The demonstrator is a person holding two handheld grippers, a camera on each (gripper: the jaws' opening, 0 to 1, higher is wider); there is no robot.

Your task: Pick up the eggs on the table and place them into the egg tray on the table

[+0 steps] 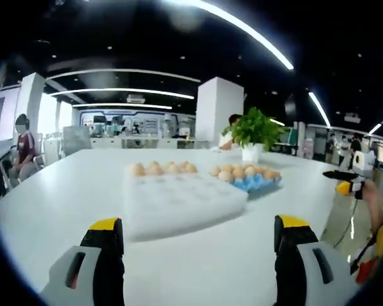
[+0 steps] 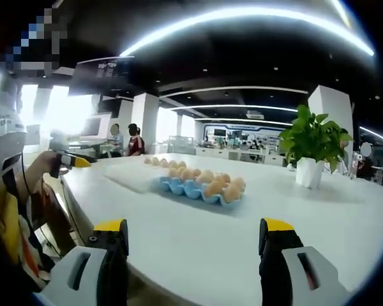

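Observation:
A large white egg tray (image 1: 179, 201) lies on the white table (image 1: 64, 204), with a row of brown eggs (image 1: 163, 168) along its far side. To its right a blue egg tray (image 1: 252, 183) carries several more eggs (image 1: 239, 172). My left gripper (image 1: 198, 233) hovers in front of the white tray, open, nothing between its jaws. In the right gripper view the blue tray (image 2: 198, 190) with its eggs (image 2: 207, 182) is nearest and the white tray (image 2: 134, 175) lies behind it. My right gripper (image 2: 195, 233) is open and empty, short of the blue tray.
A potted green plant (image 1: 252, 131) in a white pot (image 2: 308, 172) stands on the table behind the trays. The right gripper (image 1: 348, 186) shows at the table's right edge, held in a hand. A person (image 1: 22, 153) sits at the far left. Pillars and desks fill the background.

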